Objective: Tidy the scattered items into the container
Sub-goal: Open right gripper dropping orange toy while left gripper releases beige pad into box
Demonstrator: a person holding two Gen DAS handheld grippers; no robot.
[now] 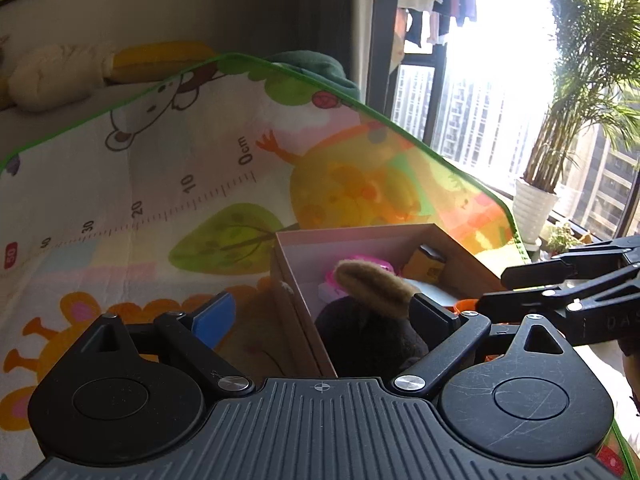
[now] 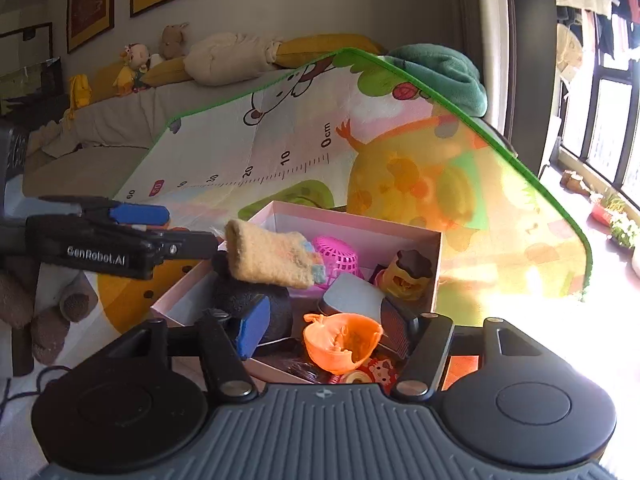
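Tan plush piece (image 2: 272,258) rests on the dark toy (image 2: 256,308) inside the box (image 2: 356,224), long axis across the left gripper (image 1: 324,312), whose released jaws straddle it; right gripper (image 2: 324,330), nearby, hovers empty, half-open, over the orange cup (image 2: 340,340).

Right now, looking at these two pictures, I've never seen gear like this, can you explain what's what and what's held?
A person holds a two-finger gripper in each hand, each with a camera looking along its fingers. One picture is from the left gripper, the other from the right gripper. A box sits on a cartoon play mat, holding a tan fuzzy piece, a pink basket and an orange bowl. Both grippers are open over it; nothing looks gripped.
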